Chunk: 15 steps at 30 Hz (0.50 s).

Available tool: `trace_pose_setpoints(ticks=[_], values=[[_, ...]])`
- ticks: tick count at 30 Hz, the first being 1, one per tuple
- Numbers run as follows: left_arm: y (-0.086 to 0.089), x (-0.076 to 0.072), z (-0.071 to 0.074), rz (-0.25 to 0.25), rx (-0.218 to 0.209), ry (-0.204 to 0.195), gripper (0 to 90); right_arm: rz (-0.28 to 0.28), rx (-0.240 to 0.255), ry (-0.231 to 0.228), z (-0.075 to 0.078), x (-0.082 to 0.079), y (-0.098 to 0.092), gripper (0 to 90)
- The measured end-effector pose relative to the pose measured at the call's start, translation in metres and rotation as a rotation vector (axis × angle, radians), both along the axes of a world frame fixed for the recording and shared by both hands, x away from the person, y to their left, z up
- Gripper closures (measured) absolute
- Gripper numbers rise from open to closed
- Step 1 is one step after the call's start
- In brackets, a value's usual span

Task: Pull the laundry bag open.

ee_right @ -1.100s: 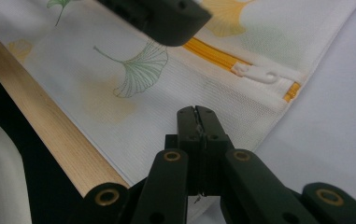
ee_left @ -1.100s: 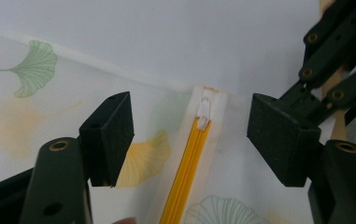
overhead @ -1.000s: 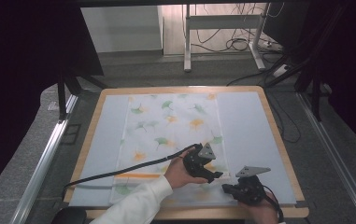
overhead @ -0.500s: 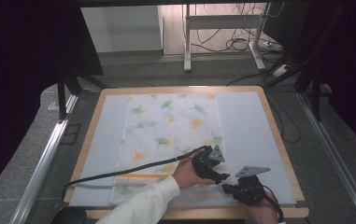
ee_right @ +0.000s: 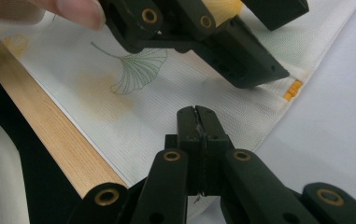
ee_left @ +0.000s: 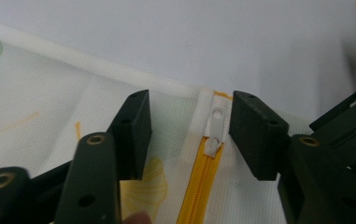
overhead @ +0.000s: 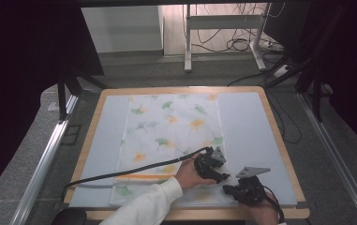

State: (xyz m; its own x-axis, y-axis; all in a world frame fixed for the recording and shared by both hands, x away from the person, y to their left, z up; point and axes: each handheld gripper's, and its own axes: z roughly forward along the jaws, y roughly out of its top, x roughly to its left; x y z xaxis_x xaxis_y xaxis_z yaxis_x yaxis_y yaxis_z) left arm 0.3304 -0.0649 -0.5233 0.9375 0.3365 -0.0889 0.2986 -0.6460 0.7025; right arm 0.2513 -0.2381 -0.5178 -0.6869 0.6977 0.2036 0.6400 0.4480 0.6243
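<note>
Left gripper [overhead: 222, 178] has slid toward the right edge of the mesh laundry bag [overhead: 171, 140] compared with a second ago, ending up much nearer the right gripper [overhead: 226, 190], which hasn't really budged. From the left gripper view, its jaws are spread wide with the white zipper pull [ee_left: 215, 128] sitting in the gap between them, not touching either pad. That pull sits at the end of the orange zipper [ee_left: 201, 184], right by the bag's hemmed edge. So nothing is actually grabbed on that side. Right gripper view shows its own jaws pressed together, and I can't tell if any fabric is pinched between them; they're low over the bag's corner, near the wooden table rim [ee_right: 45, 133]. Bag lies flat on the pale blue mat [overhead: 246, 126], ginkgo leaf print up.
</note>
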Motion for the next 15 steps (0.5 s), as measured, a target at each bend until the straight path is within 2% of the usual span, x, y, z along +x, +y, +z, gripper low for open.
trace_pose_setpoints(ticks=[8,11,15], values=[[-0.0006,-0.0012,-0.0018,-0.020,-0.010,0.015,68.5,0.003,-0.005,-0.005,-0.0001,0.0005,-0.0003,88.6],[-0.0008,-0.0012,-0.0017,-0.017,-0.013,0.033,73.6,0.003,-0.005,-0.006,-0.0001,0.0007,-0.0005,88.6],[-0.0004,-0.0014,-0.0011,-0.023,-0.008,0.033,79.1,0.004,-0.009,-0.008,-0.0005,0.0012,-0.0002,88.6]])
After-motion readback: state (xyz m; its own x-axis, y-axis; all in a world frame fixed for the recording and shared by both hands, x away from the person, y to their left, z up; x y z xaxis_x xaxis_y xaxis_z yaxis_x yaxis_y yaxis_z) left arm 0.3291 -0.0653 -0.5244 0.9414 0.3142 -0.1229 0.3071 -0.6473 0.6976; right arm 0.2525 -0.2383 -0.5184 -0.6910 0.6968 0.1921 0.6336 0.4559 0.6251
